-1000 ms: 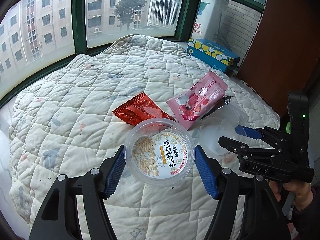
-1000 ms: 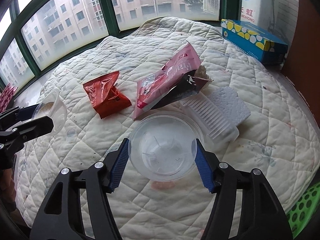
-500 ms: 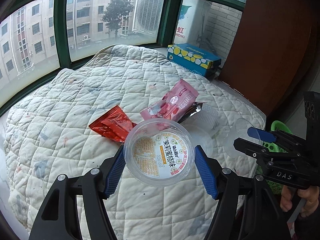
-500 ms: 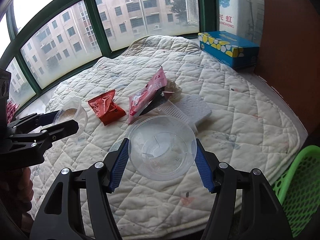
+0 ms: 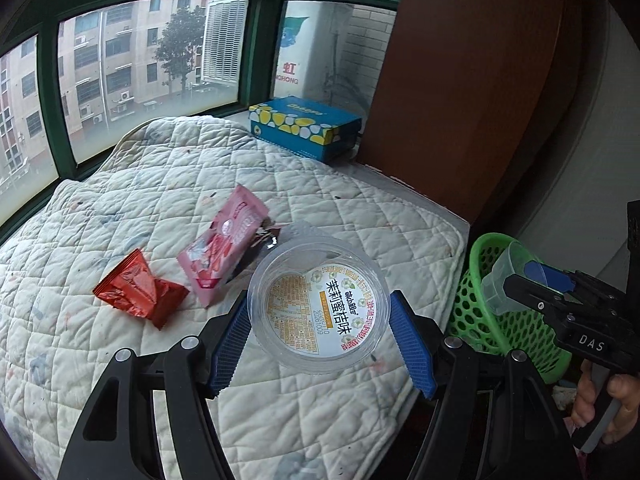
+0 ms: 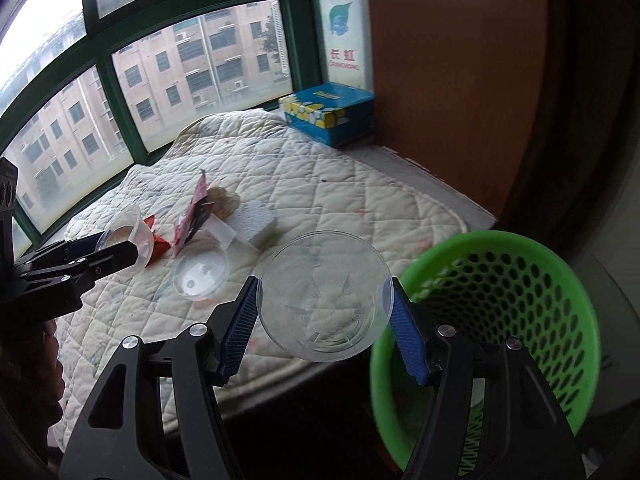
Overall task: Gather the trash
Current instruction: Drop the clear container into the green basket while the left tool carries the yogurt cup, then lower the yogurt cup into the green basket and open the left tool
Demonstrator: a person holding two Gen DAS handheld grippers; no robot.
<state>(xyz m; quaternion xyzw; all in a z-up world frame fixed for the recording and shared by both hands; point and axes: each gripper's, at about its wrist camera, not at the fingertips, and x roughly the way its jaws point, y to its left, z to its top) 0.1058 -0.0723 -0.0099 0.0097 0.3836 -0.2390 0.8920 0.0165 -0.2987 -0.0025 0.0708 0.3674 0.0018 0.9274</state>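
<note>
Both claws are clenched on cups: right gripper (image 6: 322, 312) grasps a clear cup (image 6: 324, 296) beside the green basket (image 6: 520, 280) rim, left gripper (image 5: 320, 320) grasps a labelled cup (image 5: 318, 306) over the quilt (image 5: 120, 200). Carry the clear cup fully over the basket before letting go. Only the right view shows a lid (image 6: 200, 274), perhaps a second cup, near the basket.

Quilted bed (image 5: 328, 192) bears wrappers (image 5: 140, 288) (red, pink)
</note>
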